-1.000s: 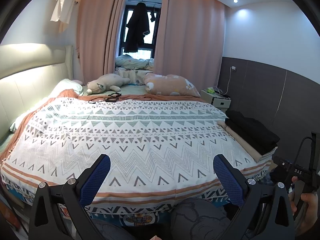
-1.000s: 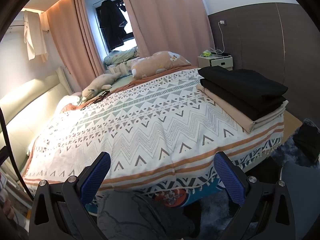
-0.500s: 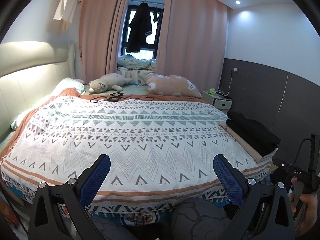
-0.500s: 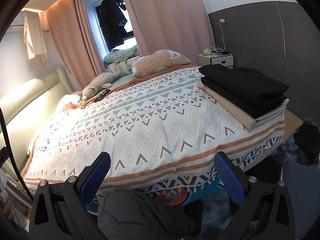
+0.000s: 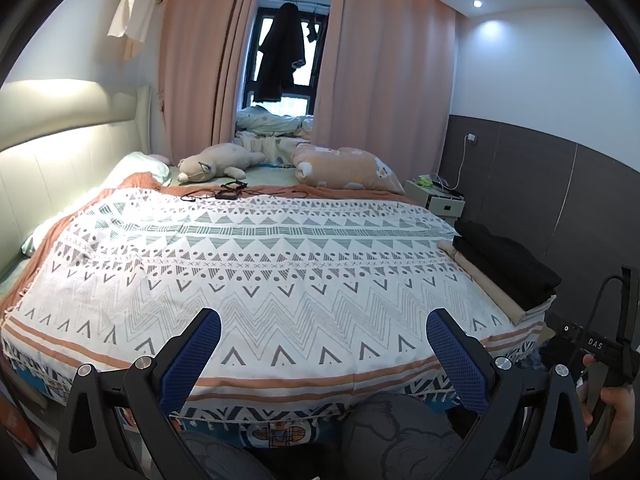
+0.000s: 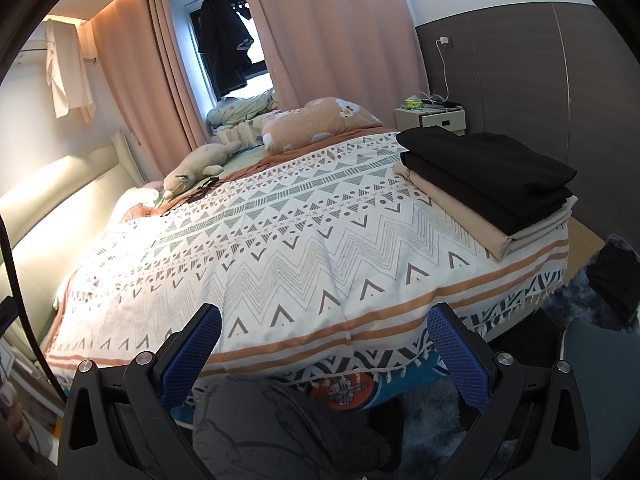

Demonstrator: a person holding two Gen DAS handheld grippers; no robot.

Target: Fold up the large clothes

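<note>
- My left tongs [image 5: 323,354] are spread wide with nothing between the blue pads, held off the foot of the bed [image 5: 280,280].
- My right tongs [image 6: 324,354] are likewise spread and empty, held at the same edge of the bed but nearer its right corner.
- Directly below both I see grey-trousered knees [image 5: 400,432], between the tongs and the mattress edge.
- The patterned bedspread [image 6: 280,240] lies flat across the bed, its fringed hem hanging over the near side.
- The folded clothes [image 6: 488,178] sit stacked at the right near corner of the bed: black pieces on top of a beige one.
- Farther up the bed lie a plush toy [image 5: 218,162], a pink pillow [image 5: 344,168] and some dark cables [image 5: 224,192].
- A nightstand [image 6: 434,118] stands past the stack by the wall; a dark jacket [image 5: 280,52] hangs at the window.
</note>
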